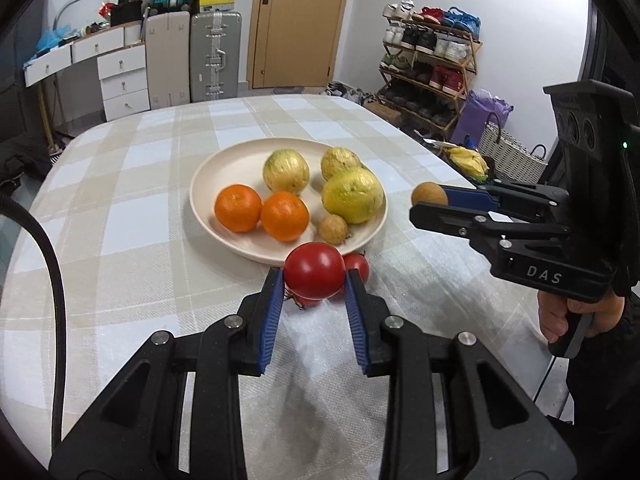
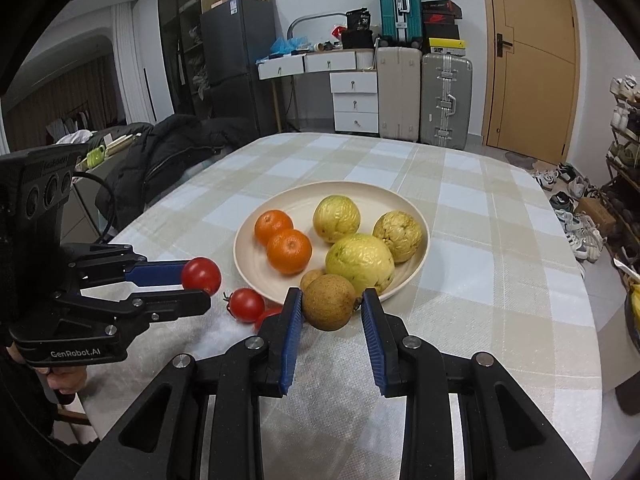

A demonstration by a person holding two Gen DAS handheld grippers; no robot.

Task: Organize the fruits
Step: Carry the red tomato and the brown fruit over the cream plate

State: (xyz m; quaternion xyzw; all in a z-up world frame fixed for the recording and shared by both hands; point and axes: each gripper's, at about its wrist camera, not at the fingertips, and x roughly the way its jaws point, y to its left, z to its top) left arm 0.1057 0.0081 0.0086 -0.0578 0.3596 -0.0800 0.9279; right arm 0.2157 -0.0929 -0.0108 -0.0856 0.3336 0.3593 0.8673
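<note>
Between the blue pads of the left gripper (image 1: 314, 282) sits a red tomato (image 1: 314, 270), pinched on both sides and lifted just off the cloth, near the plate's near rim. Two more tomatoes (image 2: 247, 304) lie on the table (image 1: 120, 208) right below and behind it, just outside that rim, so three tomatoes in all. At the right gripper (image 2: 331, 312) the jaws are partly spread around a small brown round fruit (image 2: 329, 307); the left pad presses its side, but whether the right pad touches cannot be told, and the left wrist view shows it held clear of the table beside the plate's right edge. Past both grippers, the cream plate (image 1: 204, 200) stands around the middle of the checked tablecloth and holds six fruits: two oranges (image 1: 238, 208) touching each other on its left side, three wrinkled yellow-green fruits (image 1: 352, 196) on its far and right side, the largest nearest, and one small brown fruit (image 1: 333, 229) at the near rim, just beside the largest yellow one. That makes two small brown fruits, one held and one plated.
</note>
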